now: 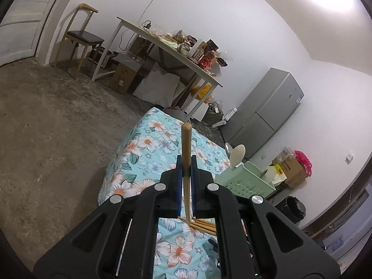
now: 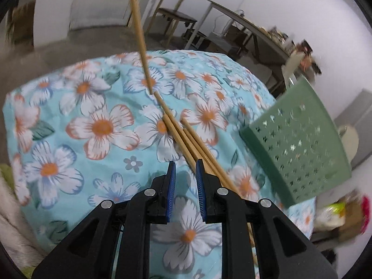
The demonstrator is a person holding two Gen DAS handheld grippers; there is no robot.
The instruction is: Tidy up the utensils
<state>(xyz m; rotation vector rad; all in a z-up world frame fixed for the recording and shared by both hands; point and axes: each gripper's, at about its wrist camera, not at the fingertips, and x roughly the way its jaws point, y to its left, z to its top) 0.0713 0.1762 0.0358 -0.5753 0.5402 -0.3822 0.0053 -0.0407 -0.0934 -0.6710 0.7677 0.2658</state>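
Note:
My left gripper (image 1: pixel 186 162) is shut on a single wooden chopstick (image 1: pixel 186 144) that stands upright between the blue pads, lifted off the floral tablecloth (image 1: pixel 144 153). The same chopstick (image 2: pixel 139 32) hangs in from the top of the right wrist view, its tip just above the cloth. Several more chopsticks (image 2: pixel 186 137) lie in a bundle on the cloth (image 2: pixel 102 127). My right gripper (image 2: pixel 185 169) hovers open over their near part, with nothing between its pads; the bundle runs under its right finger. A green perforated basket (image 2: pixel 297 148) stands to the right, with spoons (image 1: pixel 237 155) in it.
Beyond the cloth-covered table are a bare concrete floor, a wooden chair (image 1: pixel 79 37), a cluttered white table (image 1: pixel 176 53) and a grey refrigerator (image 1: pixel 267 114). A cardboard box (image 1: pixel 293 169) and a black bin (image 1: pixel 294 207) stand behind the basket (image 1: pixel 244 181).

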